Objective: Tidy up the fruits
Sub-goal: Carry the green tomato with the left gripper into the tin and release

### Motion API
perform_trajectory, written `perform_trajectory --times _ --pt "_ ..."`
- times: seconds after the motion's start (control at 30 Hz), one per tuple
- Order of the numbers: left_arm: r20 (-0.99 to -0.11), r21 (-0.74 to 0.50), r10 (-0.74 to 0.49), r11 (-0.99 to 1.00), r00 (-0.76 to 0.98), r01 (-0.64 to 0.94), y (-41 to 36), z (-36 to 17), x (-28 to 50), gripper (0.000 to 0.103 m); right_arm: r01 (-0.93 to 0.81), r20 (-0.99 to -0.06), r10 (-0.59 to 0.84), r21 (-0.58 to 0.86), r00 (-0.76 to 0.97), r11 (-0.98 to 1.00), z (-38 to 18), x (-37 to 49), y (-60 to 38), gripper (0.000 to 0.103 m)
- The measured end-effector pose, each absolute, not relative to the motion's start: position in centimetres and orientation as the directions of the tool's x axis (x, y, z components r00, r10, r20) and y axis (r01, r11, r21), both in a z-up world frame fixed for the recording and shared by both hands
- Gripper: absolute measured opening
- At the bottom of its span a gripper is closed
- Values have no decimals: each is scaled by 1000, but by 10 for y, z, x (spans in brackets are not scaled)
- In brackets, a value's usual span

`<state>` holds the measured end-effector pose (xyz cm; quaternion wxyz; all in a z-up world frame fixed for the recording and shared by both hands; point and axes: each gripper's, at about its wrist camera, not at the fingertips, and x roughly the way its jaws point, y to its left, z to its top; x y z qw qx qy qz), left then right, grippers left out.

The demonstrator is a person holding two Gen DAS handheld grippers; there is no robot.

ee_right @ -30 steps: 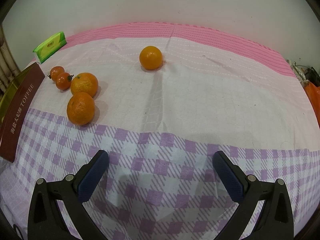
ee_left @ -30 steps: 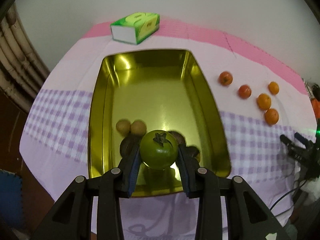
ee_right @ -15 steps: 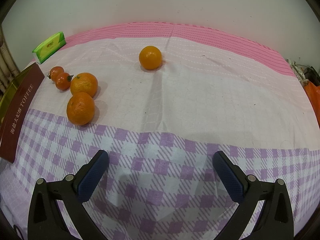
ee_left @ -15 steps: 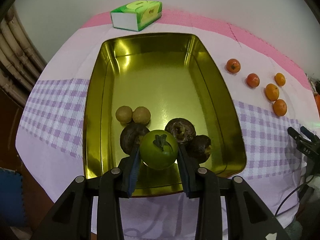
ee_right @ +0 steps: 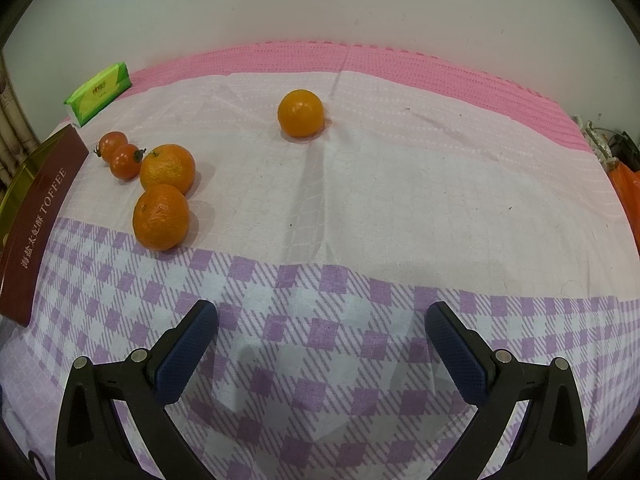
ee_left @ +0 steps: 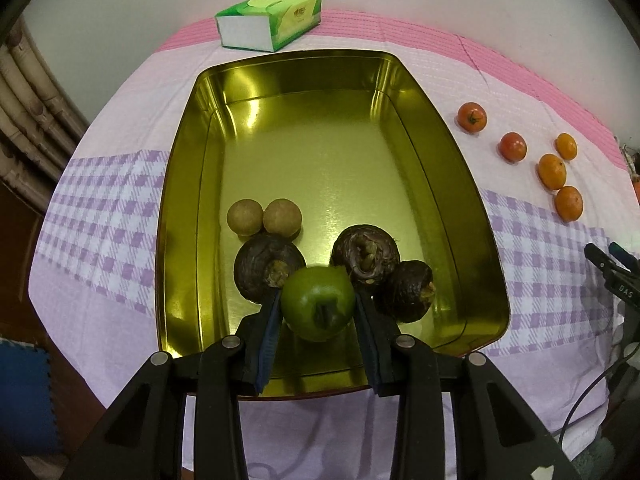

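The left gripper [ee_left: 318,304] is closed on a green tomato [ee_left: 318,303], its blue-padded fingers [ee_left: 269,328] pressing the fruit's left and right flanks. The tomato sits between the fingertips with its dark stem turned toward the camera, low over the near end of the gold tin tray [ee_left: 188,184]; whether it already rests on the tray floor is hard to tell from this angle. Just beyond it lie three dark brown fruits [ee_left: 366,256], one to the left and two to the right, and farther left two small tan round fruits [ee_left: 264,217] touch each other. A green tissue pack [ee_left: 270,20] lies past the tray's far edge.

To the right of the tray, on the pink and purple checked cloth [ee_right: 400,200], two red tomatoes [ee_right: 120,155] sit together, two oranges [ee_right: 164,196] just near of them, and a third orange [ee_right: 301,113] well apart, farther right. The right gripper [ee_right: 322,336] hangs over bare cloth with its fingers spread wide, holding nothing.
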<state>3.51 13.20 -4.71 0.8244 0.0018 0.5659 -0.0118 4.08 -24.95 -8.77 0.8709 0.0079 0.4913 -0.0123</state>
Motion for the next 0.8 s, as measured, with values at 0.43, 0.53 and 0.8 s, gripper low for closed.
perform_trajectory --times 0.43,0.53,0.8 --pt "-920 -17 -28 999 392 32 132 -39 32 35 36 -871 -15 3 491 999 -88 41 -250 103" --pt "-913 -22 -33 999 406 33 136 -33 30 37 37 -870 -16 3 493 999 -87 42 -250 103" --pt "-889 -17 -29 999 458 31 142 -18 23 49 46 -870 -21 2 493 999 -88 42 -249 103"
